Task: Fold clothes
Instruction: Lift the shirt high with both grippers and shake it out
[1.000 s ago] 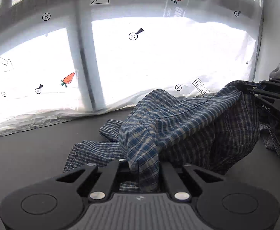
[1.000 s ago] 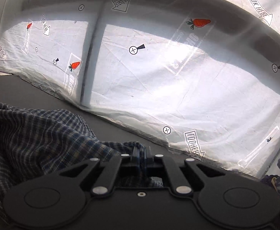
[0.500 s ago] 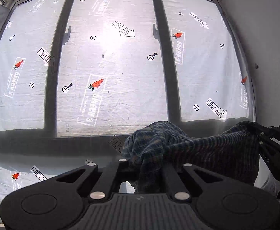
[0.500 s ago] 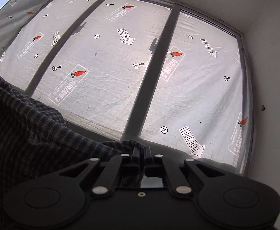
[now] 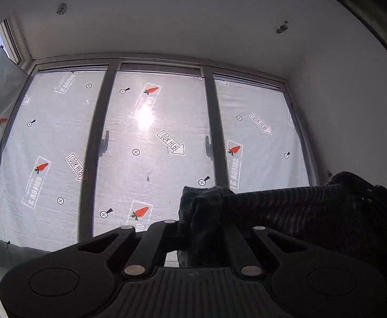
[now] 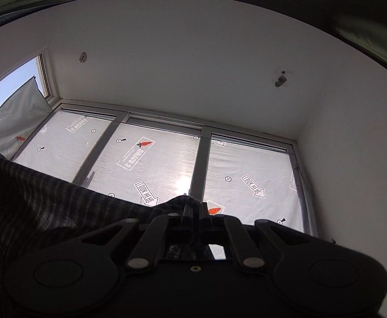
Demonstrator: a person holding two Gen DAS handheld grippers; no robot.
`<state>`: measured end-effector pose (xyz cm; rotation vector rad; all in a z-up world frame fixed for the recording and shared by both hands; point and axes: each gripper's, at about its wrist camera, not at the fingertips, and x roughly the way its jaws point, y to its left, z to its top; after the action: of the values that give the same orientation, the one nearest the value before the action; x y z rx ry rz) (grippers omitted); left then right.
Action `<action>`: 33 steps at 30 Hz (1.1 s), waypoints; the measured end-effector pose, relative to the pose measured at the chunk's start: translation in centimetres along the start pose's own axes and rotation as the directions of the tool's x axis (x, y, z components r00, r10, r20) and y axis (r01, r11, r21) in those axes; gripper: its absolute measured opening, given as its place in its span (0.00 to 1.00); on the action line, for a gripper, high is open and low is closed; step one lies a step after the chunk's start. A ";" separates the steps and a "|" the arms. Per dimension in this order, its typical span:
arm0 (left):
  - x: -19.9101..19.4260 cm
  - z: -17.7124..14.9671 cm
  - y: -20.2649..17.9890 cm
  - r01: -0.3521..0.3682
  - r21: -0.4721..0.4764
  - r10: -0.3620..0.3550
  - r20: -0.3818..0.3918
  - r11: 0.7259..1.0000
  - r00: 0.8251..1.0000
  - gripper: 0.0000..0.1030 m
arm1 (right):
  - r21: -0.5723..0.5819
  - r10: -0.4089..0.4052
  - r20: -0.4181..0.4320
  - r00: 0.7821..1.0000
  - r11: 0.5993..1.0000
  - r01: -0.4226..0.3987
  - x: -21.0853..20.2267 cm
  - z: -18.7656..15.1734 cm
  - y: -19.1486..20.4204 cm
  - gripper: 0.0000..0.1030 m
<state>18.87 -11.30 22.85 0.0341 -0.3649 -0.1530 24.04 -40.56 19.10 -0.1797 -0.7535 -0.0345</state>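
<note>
Both grippers are tilted upward, so that each wrist view looks past its fingers at the window and the ceiling rather than at any work surface. No container shows in either view.

The left gripper (image 5: 198,228) has its jaws closed on a bunched fold of the plaid shirt (image 5: 286,212). The cloth rises in a dark lump just ahead of the fingers, and from there a taut band of it runs off to the right of this gripper, where it meets the black frame of the right gripper (image 5: 378,201) at the edge of the view. The shirt is backlit, so its check pattern is barely readable here.

The right gripper (image 6: 194,212) points more steeply upward; more of the white ceiling (image 6: 193,66) fills its view. Its jaws are pressed together on a thin edge of the same shirt (image 6: 47,206), which pokes up just beyond the fingertips and spreads away to the left of this gripper as a broad dark sheet (faint stripes show in it).

Beyond both grippers stands the window (image 5: 153,145), three panes covered with white film printed with carrots and "LOOK HERE" arrows; the sun glares through the middle pane.
</note>
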 end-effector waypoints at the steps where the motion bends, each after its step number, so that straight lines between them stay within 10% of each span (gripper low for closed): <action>1: -0.5 0.0 0.1 0.001 -0.008 -0.001 -0.004 1.000 1.000 0.04 | 0.003 0.002 0.000 1.000 1.000 -0.002 -0.8 0.4 0.0 0.04; 14: 1.4 -4.2 1.9 -0.059 -0.027 0.053 -0.166 0.998 0.985 0.04 | -0.003 0.060 -0.152 0.987 0.998 -0.061 -3.4 -1.6 2.0 0.04; 25: 13.7 -13.4 8.0 -0.138 -0.030 0.120 -0.338 0.990 0.934 0.04 | 0.024 0.108 -0.313 0.944 0.994 -0.106 4.6 -12.1 8.2 0.04; 29: 19.9 -19.1 10.6 -0.157 -0.046 0.123 -0.425 0.987 0.897 0.04 | 0.008 0.106 -0.377 0.920 0.994 -0.111 8.8 -18.2 11.4 0.04; 33: 25.1 -27.8 14.1 -0.198 -0.033 0.145 -0.567 0.980 0.811 0.08 | 0.029 0.125 -0.517 0.847 0.991 -0.129 12.5 -26.3 15.2 0.04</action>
<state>54.04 -1.13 6.57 -0.0443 0.2368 0.0260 52.47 -29.75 6.58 -0.2151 -0.1972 0.0401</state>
